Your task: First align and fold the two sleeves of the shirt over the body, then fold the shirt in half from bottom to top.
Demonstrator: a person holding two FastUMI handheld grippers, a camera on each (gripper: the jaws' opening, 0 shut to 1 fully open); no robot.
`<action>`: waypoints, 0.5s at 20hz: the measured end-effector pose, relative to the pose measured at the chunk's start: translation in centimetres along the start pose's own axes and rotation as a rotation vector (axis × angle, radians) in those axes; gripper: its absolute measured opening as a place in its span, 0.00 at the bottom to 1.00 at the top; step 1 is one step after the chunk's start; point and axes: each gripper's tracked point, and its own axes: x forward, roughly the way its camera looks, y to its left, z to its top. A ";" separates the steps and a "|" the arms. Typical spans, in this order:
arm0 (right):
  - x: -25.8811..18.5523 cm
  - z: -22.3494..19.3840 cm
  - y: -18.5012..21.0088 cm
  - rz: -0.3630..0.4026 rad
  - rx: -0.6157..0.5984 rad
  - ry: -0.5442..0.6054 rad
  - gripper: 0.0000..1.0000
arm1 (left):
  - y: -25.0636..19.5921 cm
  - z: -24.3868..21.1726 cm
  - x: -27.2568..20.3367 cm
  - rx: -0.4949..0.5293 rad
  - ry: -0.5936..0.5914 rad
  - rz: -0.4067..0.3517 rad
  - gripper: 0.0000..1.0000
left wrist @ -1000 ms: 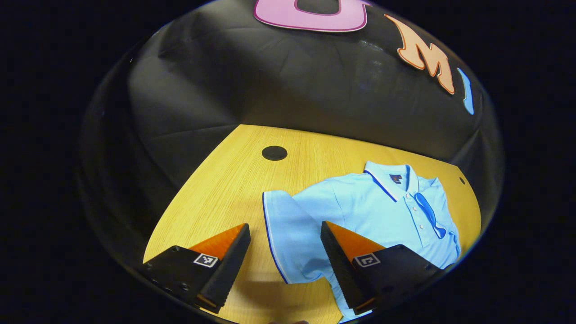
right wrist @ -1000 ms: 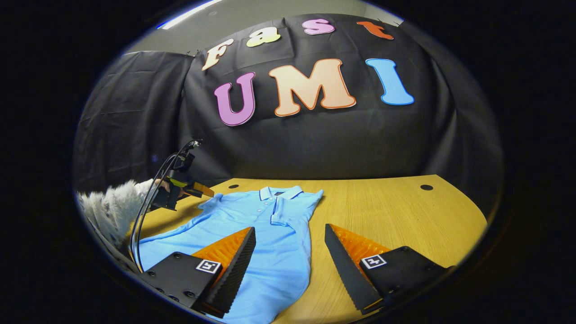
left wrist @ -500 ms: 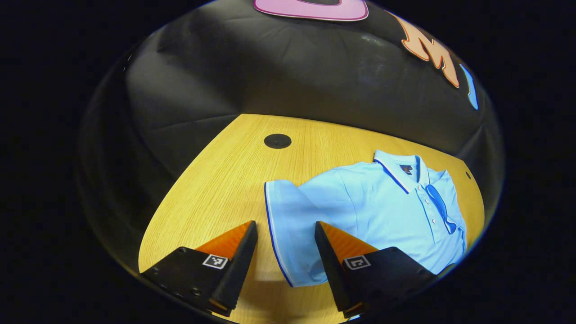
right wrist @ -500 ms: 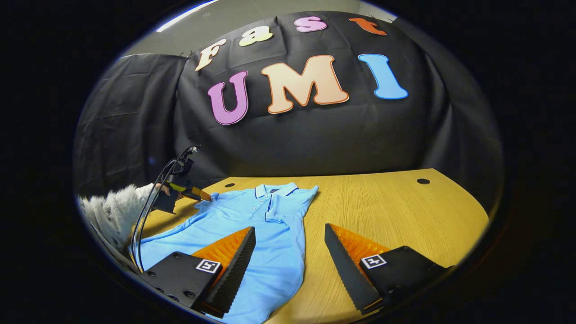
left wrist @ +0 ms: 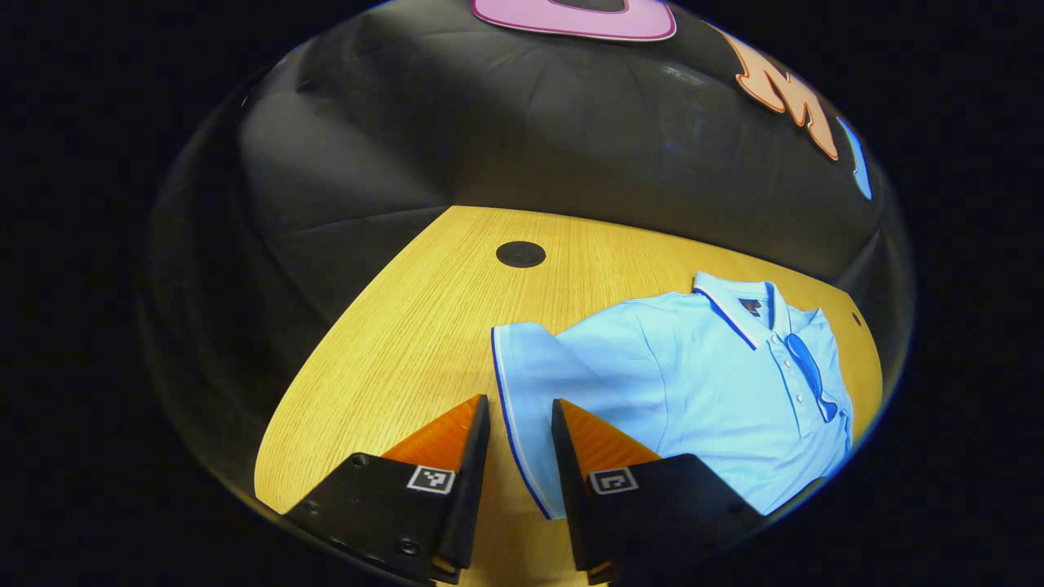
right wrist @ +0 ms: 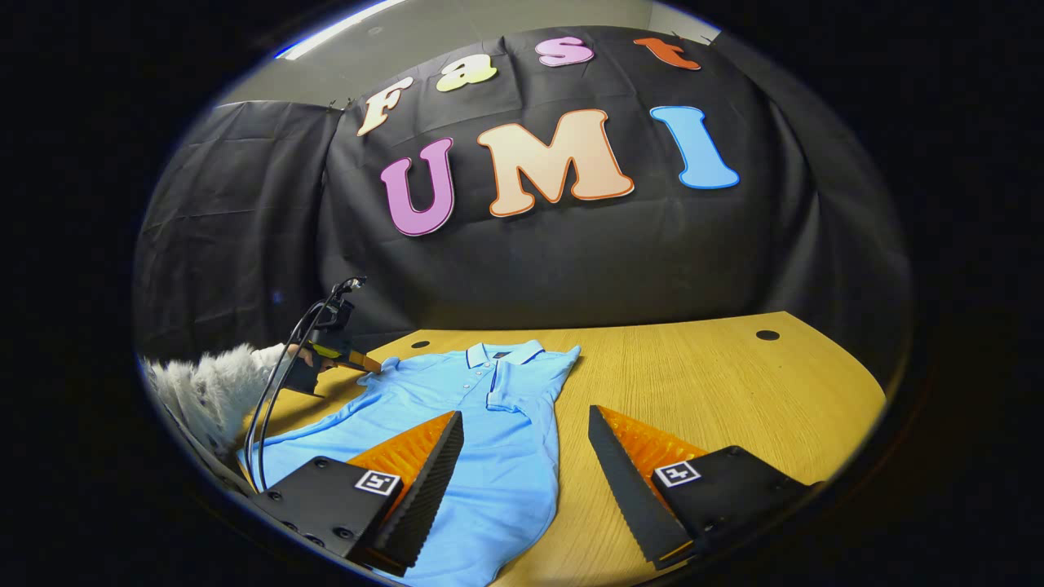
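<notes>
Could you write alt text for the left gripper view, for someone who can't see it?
A hand-held gripper, its fingers nearly closed, straddles the cuff of a light blue polo shirt's sleeve. The shirt lies flat on a wooden table.

The gap between the left gripper's [left wrist: 519,424] fingers has been narrowed around the blue-trimmed cuff [left wrist: 512,424] of the light blue polo shirt's [left wrist: 701,383] sleeve; contact with the fabric cannot be confirmed.
</notes>
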 end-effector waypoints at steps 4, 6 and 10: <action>-0.2 0.0 -0.2 -0.006 -0.009 0.001 0.97 | -0.3 0.0 -0.1 -0.001 0.003 -0.006 0.27; -0.2 0.1 -0.3 -0.007 -0.010 0.002 0.97 | -0.8 0.3 -0.3 -0.010 -0.006 -0.027 0.19; -0.3 -0.1 -0.3 -0.008 -0.012 0.006 0.97 | -0.9 0.4 -0.2 -0.034 -0.022 -0.034 0.00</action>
